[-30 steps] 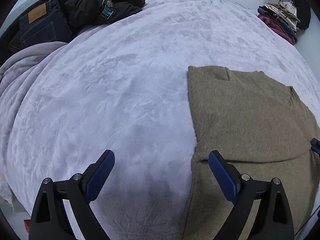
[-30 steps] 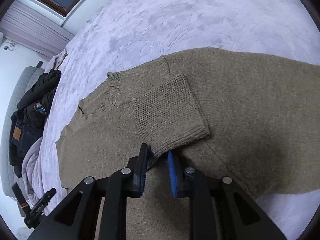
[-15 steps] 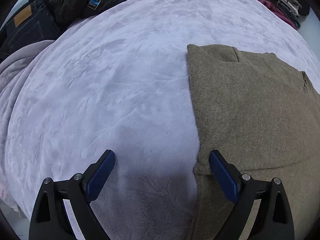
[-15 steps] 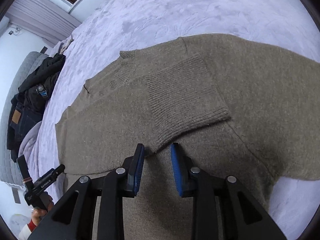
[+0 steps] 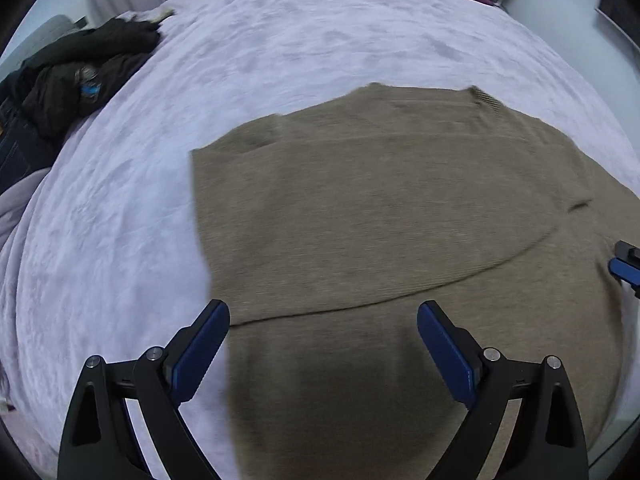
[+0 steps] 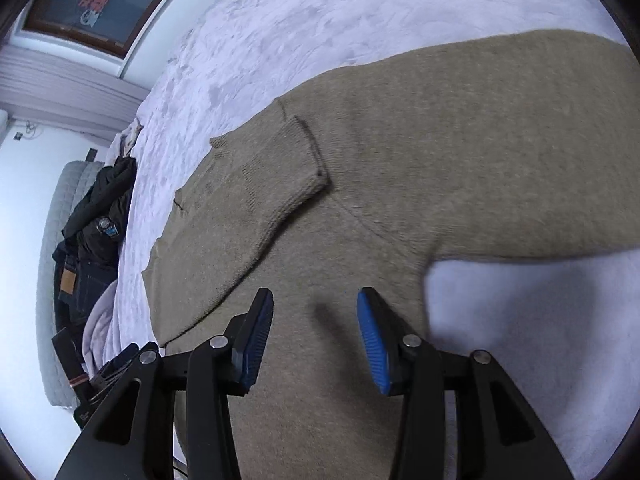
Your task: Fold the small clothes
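Left wrist: the left gripper hangs wide open, empty, over the olive sweater spread on the lilac bedspread; dark clothes at ten o'clock.
Right wrist: the right gripper is opening, nothing between its pads, above the sweater; its folded sleeve cuff lies at twelve o'clock.

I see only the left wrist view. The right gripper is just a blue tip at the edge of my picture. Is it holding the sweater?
Observer: No. The right gripper has its jaws opening, with nothing between them. The sweater lies on the bed below it.
Operator: Where does the folded sleeve end? I cannot make out the cuff.
Observer: The ribbed cuff lies on top of the sweater, close beside the collar.
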`<state>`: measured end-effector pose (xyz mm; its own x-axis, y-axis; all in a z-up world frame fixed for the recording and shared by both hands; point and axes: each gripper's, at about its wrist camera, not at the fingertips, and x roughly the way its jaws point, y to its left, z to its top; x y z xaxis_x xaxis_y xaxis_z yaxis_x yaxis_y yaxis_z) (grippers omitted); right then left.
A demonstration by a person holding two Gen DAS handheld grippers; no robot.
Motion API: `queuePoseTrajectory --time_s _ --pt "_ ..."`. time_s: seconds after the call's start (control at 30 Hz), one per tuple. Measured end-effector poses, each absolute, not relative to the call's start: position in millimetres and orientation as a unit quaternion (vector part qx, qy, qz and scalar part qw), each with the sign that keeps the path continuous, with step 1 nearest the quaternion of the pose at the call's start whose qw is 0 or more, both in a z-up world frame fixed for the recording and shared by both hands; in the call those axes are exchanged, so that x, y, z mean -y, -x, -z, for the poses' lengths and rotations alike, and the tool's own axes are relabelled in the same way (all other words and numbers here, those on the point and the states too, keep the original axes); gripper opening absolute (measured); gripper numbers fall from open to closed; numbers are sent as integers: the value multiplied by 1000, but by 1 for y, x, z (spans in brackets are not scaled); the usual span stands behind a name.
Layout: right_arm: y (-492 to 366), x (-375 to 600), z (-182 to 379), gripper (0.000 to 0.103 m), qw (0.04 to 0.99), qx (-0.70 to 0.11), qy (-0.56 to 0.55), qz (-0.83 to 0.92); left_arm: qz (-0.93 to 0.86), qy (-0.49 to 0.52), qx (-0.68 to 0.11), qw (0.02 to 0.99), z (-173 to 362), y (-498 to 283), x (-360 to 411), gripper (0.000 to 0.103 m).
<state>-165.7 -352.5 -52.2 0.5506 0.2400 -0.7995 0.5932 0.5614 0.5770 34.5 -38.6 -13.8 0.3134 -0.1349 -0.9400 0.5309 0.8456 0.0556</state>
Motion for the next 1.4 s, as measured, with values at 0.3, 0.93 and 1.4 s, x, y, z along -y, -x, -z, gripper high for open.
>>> queuePoseTrajectory --time_s 0.3,0.93,1.4 --pt "279 431 44 47 720 -367 -539 238 338 -198 -538 746 11 29 195 96" --pt "359 551 52 9 684 -107 -678 245 341 -265 -534 727 67 66 340 96" --pt "126 492 -40 9 817 -188 -545 -7 317 -174 -504 784 7 19 224 96"
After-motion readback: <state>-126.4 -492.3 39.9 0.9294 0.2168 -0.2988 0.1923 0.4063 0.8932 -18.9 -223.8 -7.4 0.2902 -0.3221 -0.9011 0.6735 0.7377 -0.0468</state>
